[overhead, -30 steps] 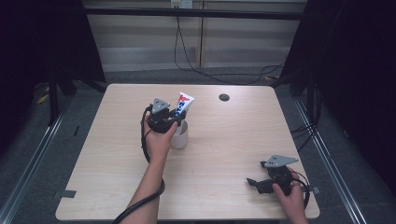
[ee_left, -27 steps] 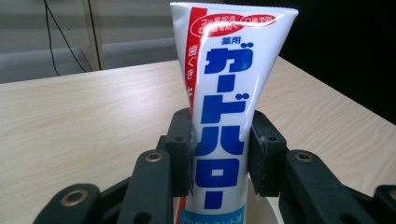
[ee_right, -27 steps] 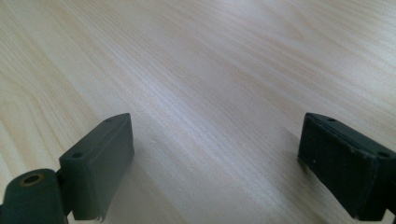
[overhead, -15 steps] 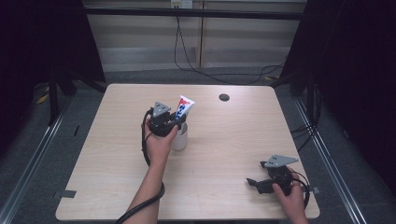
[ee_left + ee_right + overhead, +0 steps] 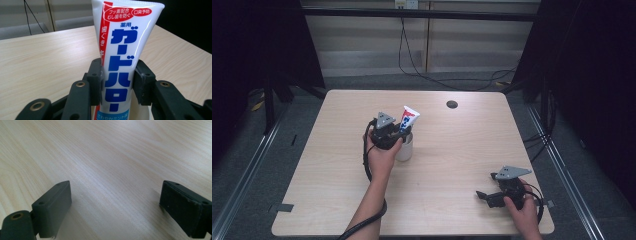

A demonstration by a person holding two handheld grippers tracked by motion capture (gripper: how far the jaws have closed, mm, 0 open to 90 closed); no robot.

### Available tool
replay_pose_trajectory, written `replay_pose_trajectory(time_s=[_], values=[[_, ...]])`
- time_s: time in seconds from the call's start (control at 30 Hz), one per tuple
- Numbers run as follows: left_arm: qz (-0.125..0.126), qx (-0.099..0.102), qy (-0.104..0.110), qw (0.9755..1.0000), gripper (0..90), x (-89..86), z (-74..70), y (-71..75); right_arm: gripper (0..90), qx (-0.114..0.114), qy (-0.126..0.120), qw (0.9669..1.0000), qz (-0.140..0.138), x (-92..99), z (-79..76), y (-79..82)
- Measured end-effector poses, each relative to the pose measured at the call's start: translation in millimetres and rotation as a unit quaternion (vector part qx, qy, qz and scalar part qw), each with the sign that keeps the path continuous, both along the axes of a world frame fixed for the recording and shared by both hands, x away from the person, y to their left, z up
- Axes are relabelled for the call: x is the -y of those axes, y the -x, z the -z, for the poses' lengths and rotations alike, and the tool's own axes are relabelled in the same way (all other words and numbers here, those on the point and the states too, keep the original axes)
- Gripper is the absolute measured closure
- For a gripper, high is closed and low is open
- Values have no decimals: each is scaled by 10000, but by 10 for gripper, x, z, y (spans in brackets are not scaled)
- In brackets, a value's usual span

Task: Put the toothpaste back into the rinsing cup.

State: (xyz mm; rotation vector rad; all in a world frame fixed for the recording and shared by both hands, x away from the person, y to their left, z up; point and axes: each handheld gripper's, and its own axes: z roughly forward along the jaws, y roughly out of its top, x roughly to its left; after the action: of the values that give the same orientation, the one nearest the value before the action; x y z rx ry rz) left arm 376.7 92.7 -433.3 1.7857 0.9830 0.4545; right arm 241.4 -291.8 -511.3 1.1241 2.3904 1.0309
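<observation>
A white toothpaste tube [image 5: 409,119] with blue and red print stands upright, its lower end inside a white cup [image 5: 405,149] at the middle of the wooden table [image 5: 322,170]. My left gripper [image 5: 403,131] is shut on the tube just above the cup's rim. In the left gripper view both black pads [image 5: 96,80] press the sides of the tube [image 5: 122,50]. My right gripper [image 5: 483,196] lies low on the table at the front right. It stands open, with bare wood between its jaws [image 5: 115,202].
A small black round disc [image 5: 452,104] sits in the tabletop near the far edge. Cables trail from both grippers toward the front edge. Dark floor and metal rails flank the table on both sides.
My left gripper has sunk a little with the tube, which now stands lower in the cup. The right gripper has stayed where it was.
</observation>
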Motion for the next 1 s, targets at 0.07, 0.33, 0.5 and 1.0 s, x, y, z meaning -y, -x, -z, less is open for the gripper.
replay_pose_trajectory(time_s=[0.07, 0.33, 0.5, 1.0], values=[[30, -11, -90, 10000, 634, -11, 12, 13, 99, -1, 2, 10000, -18, 0, 0, -2], [-3, -91, -174, 9998, 631, -71, 55, 59, 99, -1, 3, 10000, -26, -1, 0, -4], [18, -100, -194, 9998, 629, -86, 74, 82, 99, -3, 3, 10000, -24, -1, 0, -4], [68, -173, -474, 9987, 614, -74, 141, 136, 99, -3, 2, 10000, -24, -1, 0, -4]])
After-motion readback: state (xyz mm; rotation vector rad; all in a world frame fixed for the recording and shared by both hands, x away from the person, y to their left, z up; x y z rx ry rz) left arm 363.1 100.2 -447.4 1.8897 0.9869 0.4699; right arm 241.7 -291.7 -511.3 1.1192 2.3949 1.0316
